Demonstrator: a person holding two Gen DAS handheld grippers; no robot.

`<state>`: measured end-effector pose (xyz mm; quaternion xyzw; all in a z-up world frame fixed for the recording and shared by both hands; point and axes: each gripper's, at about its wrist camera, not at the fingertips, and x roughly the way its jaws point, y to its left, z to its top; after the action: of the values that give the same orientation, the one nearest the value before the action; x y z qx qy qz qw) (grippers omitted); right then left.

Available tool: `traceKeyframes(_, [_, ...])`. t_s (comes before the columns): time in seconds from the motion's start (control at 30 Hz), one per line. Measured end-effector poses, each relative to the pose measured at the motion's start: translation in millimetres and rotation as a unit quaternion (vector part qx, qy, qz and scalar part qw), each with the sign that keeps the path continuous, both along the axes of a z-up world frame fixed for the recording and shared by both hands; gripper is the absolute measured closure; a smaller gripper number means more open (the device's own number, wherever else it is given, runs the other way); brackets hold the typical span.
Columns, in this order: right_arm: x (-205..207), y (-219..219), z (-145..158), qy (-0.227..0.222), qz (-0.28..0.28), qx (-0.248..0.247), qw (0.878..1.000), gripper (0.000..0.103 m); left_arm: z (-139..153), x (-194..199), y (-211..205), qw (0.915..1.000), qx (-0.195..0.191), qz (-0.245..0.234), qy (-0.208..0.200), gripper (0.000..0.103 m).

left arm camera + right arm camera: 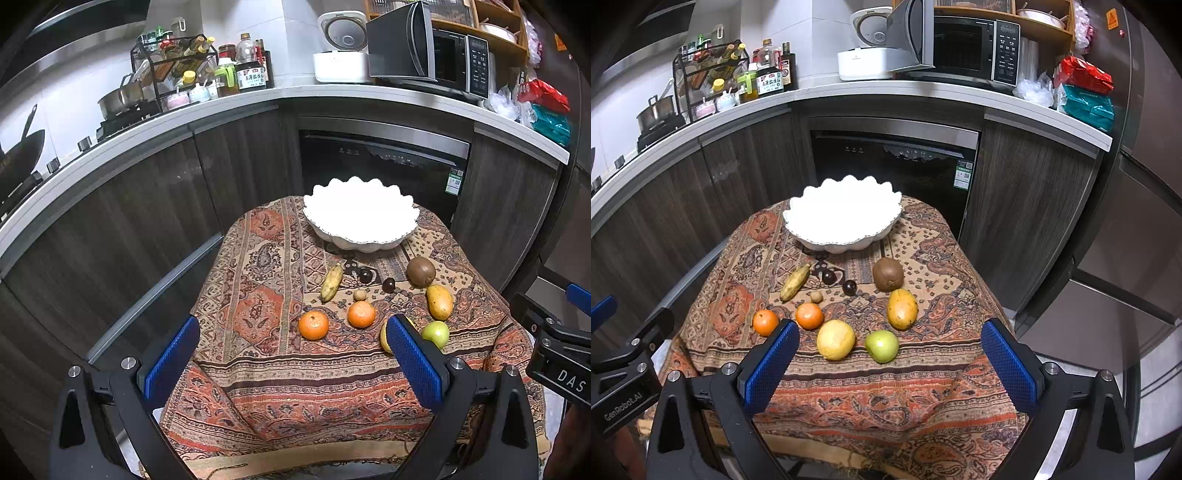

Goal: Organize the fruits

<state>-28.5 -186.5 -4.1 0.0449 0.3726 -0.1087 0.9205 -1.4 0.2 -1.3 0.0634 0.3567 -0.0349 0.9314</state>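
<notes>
A white scalloped bowl (pixel 360 218) (pixel 846 218) stands empty at the far end of a small table under a patterned cloth (pixel 258 332) (pixel 942 258). In front of it lie loose fruits: a small banana (pixel 331 282) (pixel 795 282), two dark round fruits (pixel 829 277), a kiwi (pixel 421 271) (pixel 888 274), a mango (pixel 439 302) (pixel 902 308), two oranges (pixel 313 325) (pixel 809 315), a yellow round fruit (pixel 836 339) and a green apple (pixel 436 333) (pixel 881 345). My left gripper (pixel 291 354) and right gripper (pixel 888 362) hover open above the near edge, holding nothing.
Dark kitchen cabinets and a dishwasher (pixel 894 166) stand behind the table. The counter carries a spice rack (pixel 173 66), a rice cooker (pixel 341 48) and a microwave (pixel 960 48) with its door ajar. A refrigerator (pixel 1137 184) rises on the right.
</notes>
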Motion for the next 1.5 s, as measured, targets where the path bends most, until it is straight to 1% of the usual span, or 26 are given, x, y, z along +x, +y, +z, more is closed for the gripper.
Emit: traceKeyframes(1.5, [0.6, -1.1, -2.7, 0.003, -0.003, 0.001, 1.0, 0.003, -4.0, 0.6, -1.3, 1.0, 0.001, -0.001, 0.006, 0.0])
